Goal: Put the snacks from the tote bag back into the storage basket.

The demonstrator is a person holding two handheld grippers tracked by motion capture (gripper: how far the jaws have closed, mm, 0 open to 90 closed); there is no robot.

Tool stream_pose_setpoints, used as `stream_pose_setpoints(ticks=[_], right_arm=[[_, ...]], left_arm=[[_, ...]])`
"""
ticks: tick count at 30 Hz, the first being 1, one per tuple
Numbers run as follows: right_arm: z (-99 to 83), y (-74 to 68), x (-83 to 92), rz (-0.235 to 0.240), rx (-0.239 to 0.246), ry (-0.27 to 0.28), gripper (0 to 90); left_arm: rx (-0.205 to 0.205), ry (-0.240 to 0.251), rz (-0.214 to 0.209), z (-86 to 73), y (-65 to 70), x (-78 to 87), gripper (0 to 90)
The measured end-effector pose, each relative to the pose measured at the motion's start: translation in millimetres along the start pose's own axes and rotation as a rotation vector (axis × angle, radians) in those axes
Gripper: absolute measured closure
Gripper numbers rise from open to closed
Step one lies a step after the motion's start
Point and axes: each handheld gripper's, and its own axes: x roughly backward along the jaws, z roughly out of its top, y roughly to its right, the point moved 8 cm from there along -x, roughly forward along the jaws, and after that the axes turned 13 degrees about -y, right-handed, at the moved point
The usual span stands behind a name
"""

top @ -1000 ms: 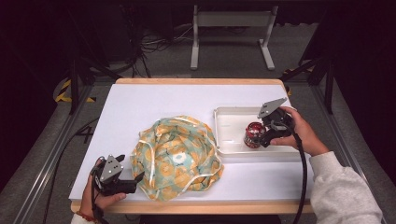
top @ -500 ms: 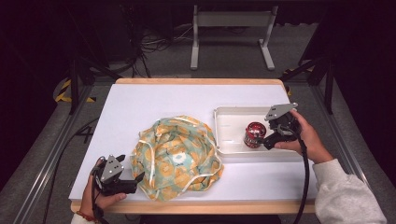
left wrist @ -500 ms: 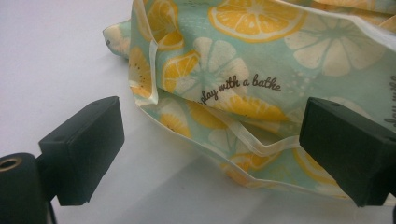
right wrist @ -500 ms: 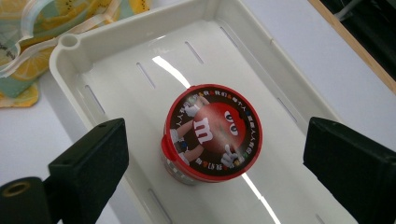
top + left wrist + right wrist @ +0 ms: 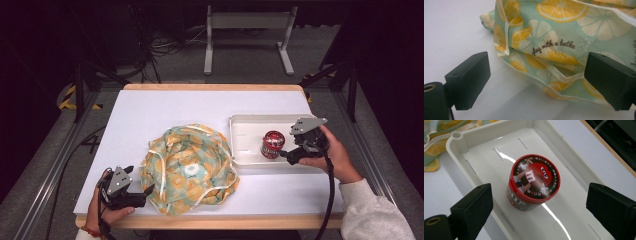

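Seen from above: a white-topped desk with a wooden edge, standing on a dark floor among cables and a metal stand. A white plastic tray lies at about three o'clock from the desk's middle. Inside it a red candy tub stands upright on the tray floor, its round red lid printed with a cartoon figure. A crumpled cloth with orange and lemon slices on pale green lies in a heap at about six o'clock from the desk's middle, its near edge close to the desk's front rim; its three o'clock side lies just beside the tray's corner.

Right hand-held gripper: held in the person's right hand at the three o'clock end of the tray, pointing toward nine o'clock at the tub. Its jaws stand wide and grip nothing. In the right gripper view the tub sits beyond and between the two black pads, clear of both, with the tray's rim running beneath them.

Left hand-held gripper: held in the person's left hand at the desk's front corner, at about seven o'clock, pointing toward three o'clock at the cloth. Its jaws also stand wide. In the left gripper view a folded hem of the cloth lies between the pads; the right-hand pad lies against or just over the fabric, while the other stands apart on the bare desk. Nothing is clamped.
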Motion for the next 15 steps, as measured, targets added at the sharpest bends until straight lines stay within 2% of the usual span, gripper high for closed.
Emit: stream_pose_setpoints(ticks=[9, 15], right_arm=[[-12.7, -3.8, 4.8, -0.014, -0.009, 0.021, 7.7], [-23.2, -7.7, 5.1, -0.020, -0.007, 0.013, 8.0]], left_arm=[[0.000, -0.001, -0.002, -0.3, -0.2, -0.8, 7.3], [0.000, -0.002, -0.001, -0.5, -0.1, -0.8, 7.3]])
